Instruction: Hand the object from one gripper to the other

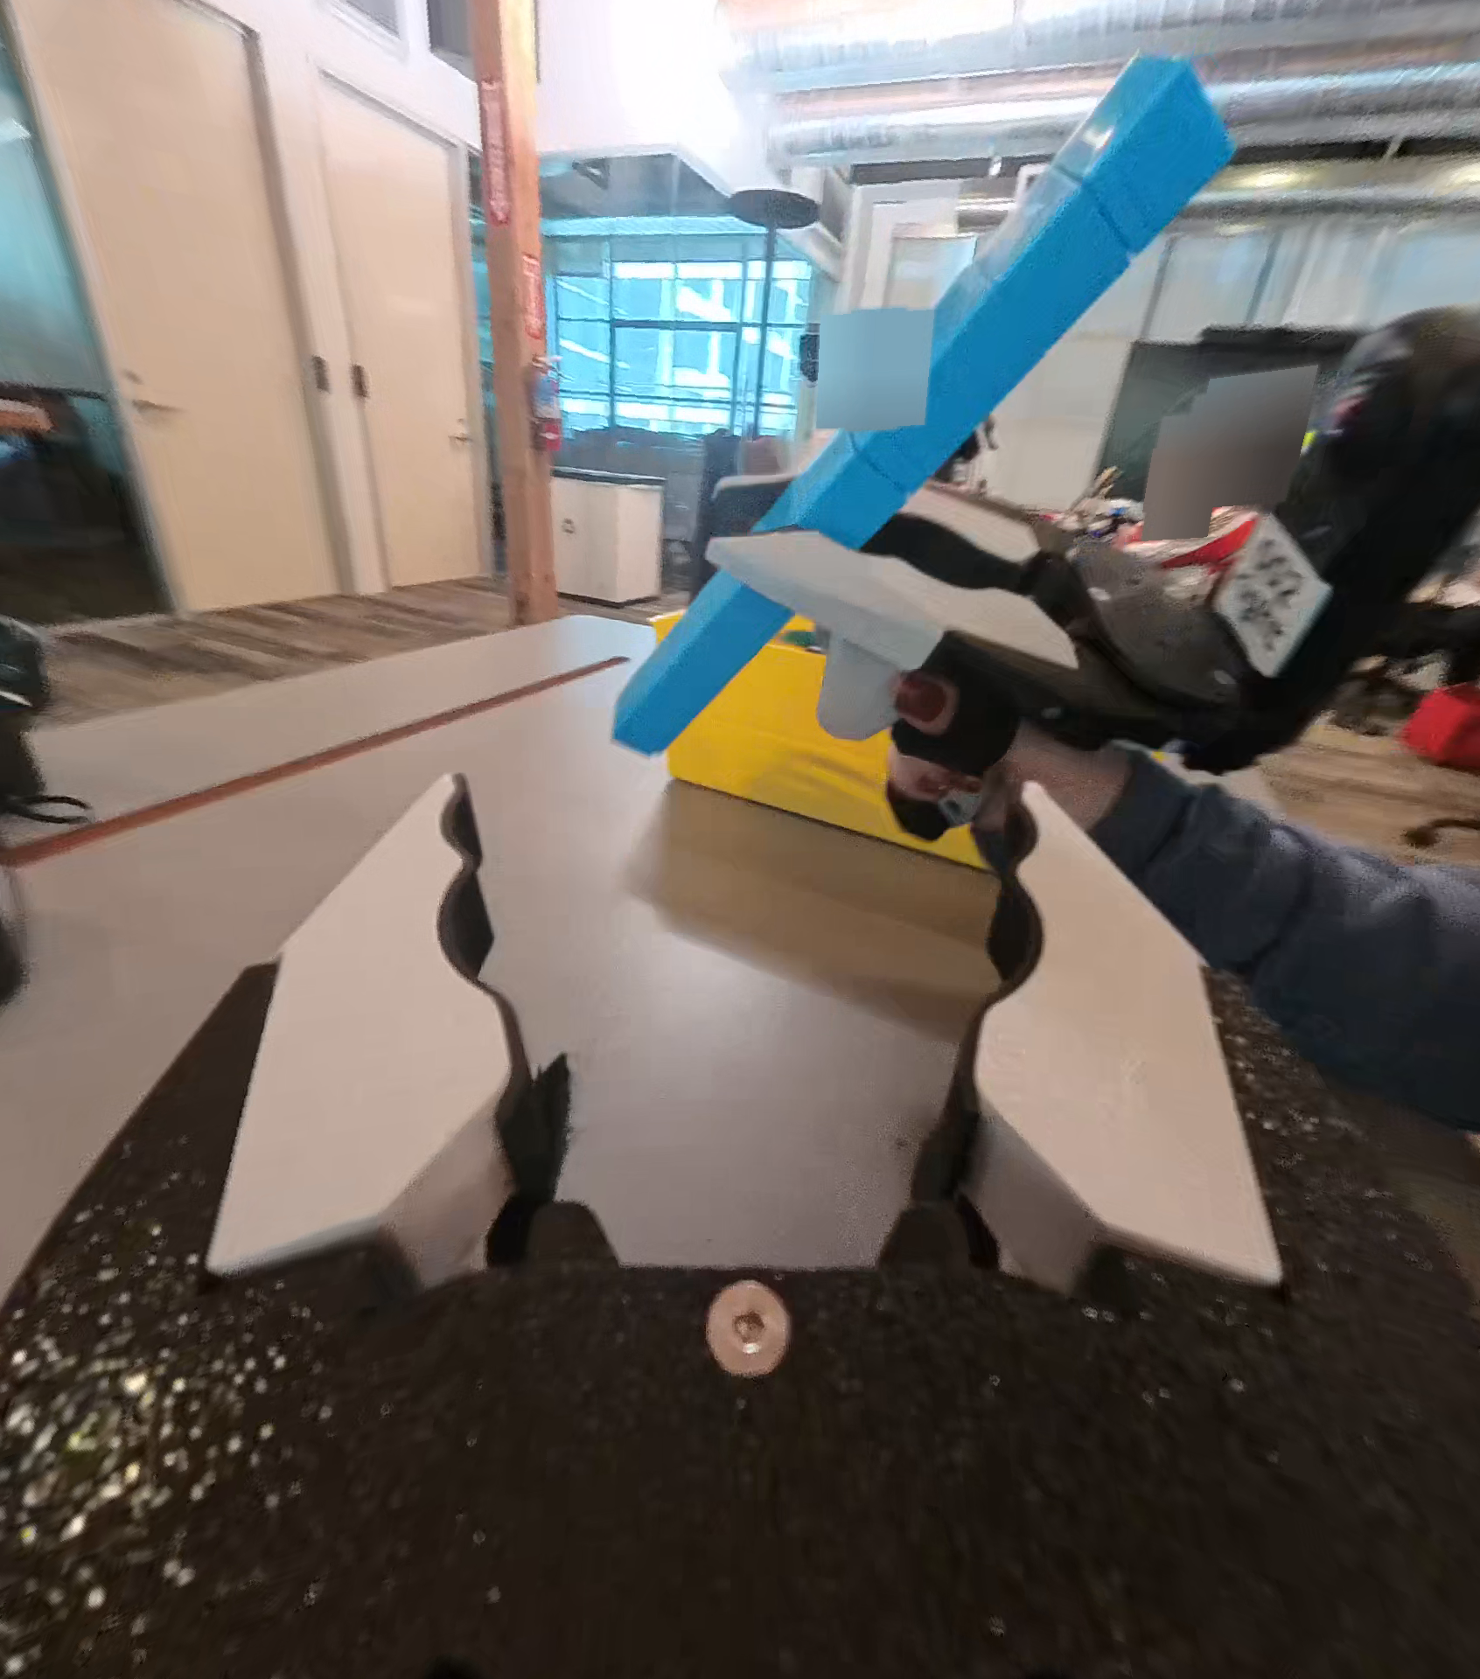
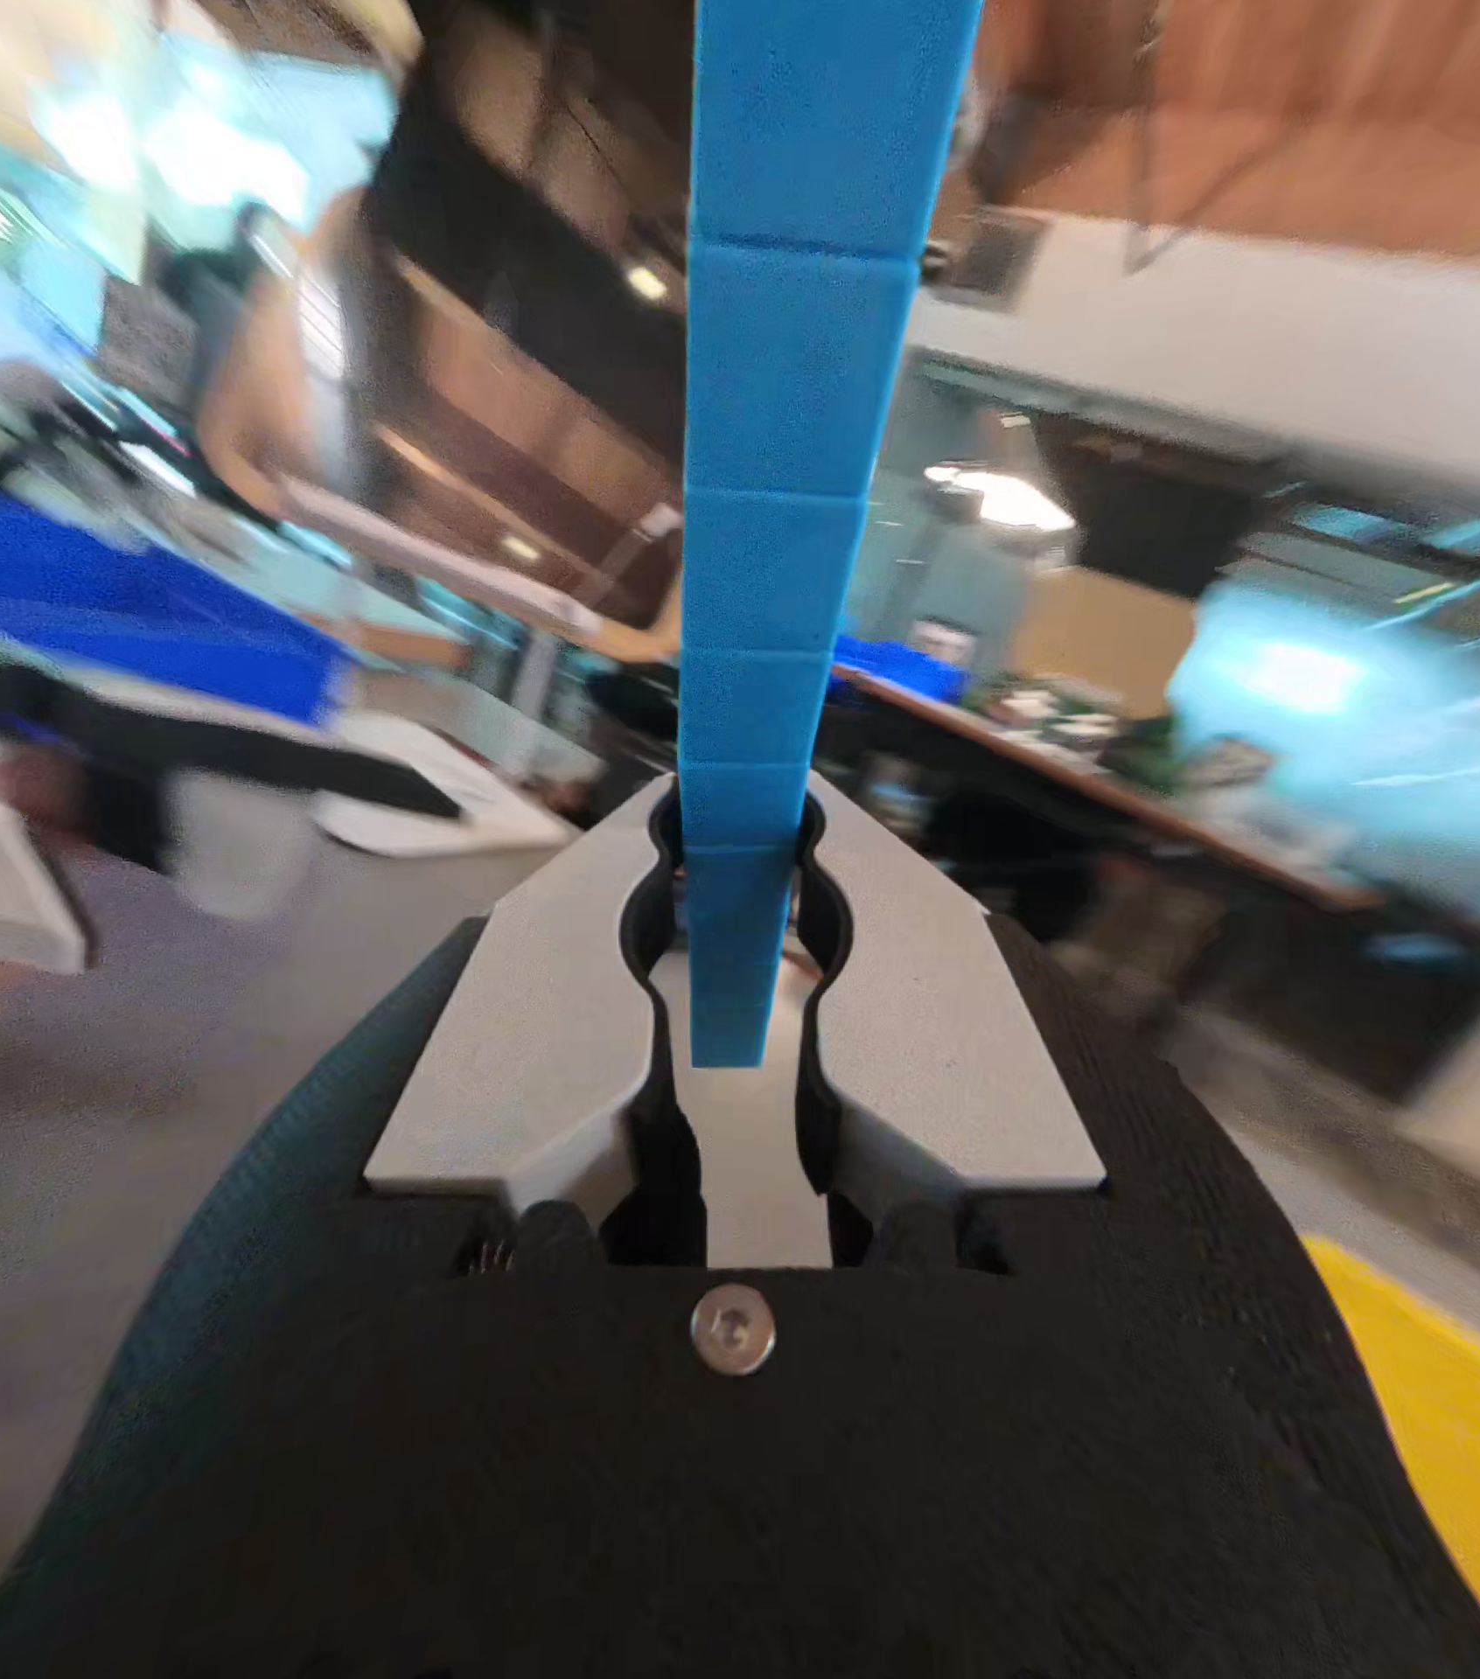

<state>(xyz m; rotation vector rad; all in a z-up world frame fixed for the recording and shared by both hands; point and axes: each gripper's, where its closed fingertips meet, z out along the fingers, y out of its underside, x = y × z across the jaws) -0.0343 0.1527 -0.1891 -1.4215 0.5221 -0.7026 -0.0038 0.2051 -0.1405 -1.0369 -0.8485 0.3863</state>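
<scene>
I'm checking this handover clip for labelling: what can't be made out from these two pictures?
- Left wrist view: the right gripper hides part of the blue bar, so the far finger's contact is unseen.
- Right wrist view: the top edge cuts off the bar; the left gripper is out of frame.
- Right wrist view: the room behind is motion-blurred.
- Both views: the yellow bin is partly hidden; its contents are unclear.

Bright indoor daylight from windows (image 1: pixel 682 345) at 12 o'clock, glare on the glossy table (image 1: pixel 718 981), fisheye bending toward the edges, heavy motion blur across the right wrist view's background, near fingers (image 2: pixel 555 1027) sharp
</scene>
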